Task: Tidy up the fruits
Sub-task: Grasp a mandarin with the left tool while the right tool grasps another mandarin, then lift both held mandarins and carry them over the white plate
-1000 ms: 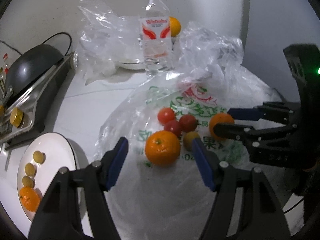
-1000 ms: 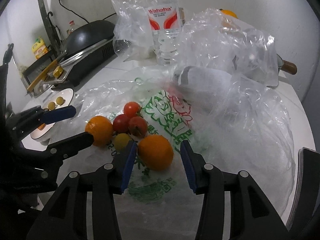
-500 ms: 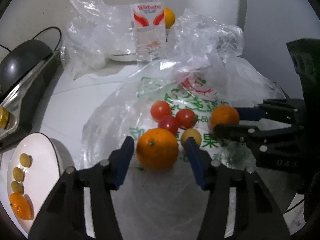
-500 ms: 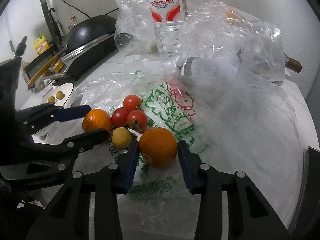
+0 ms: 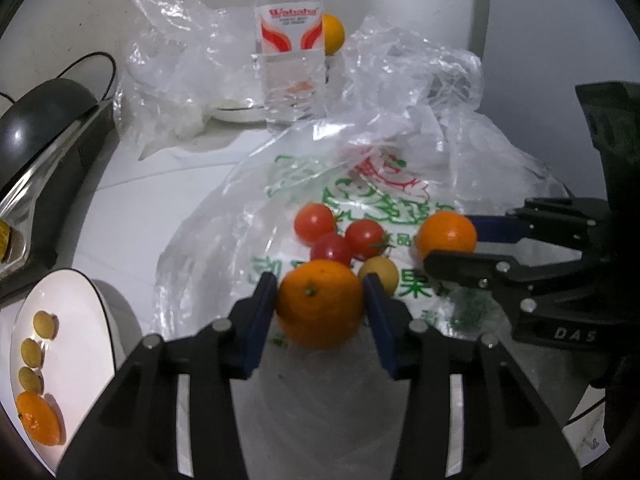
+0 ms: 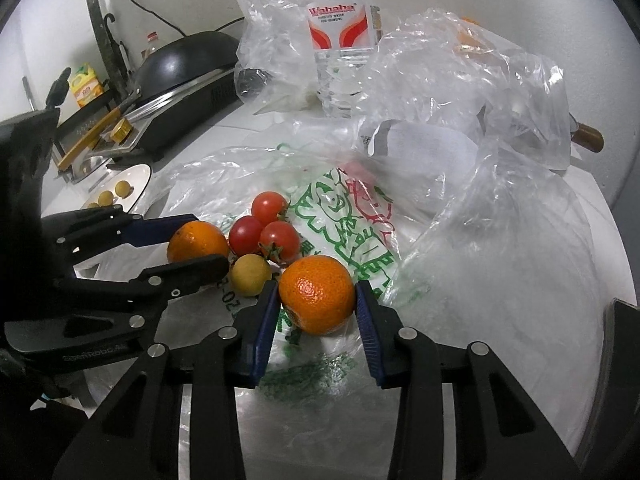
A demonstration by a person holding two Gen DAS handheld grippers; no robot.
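Orange fills both sets of tongs: the left gripper [image 5: 320, 300] has its blue pads against the sides of one orange [image 5: 320, 304], its jaws having just been closing on it, and the right gripper [image 6: 316, 300] is clamped on the other orange [image 6: 316, 294] in the same way, its jaws also just drawn in. Both fruits rest on the printed plastic bag [image 5: 360, 192], each lying dead ahead at twelve o'clock from its own tongs, round enough to show no long axis. In the left wrist view the white plate [image 5: 84, 332], which already carries an orange and three small yellow fruits, sits at about eight o'clock from the held fruit, close beside the left hand. The right hand lies across the bag at about three o'clock. So I judge the left-hand orange has the shorter trip. Three tomatoes [image 5: 332, 232] and a yellow fruit [image 5: 382, 272] wait at one o'clock.
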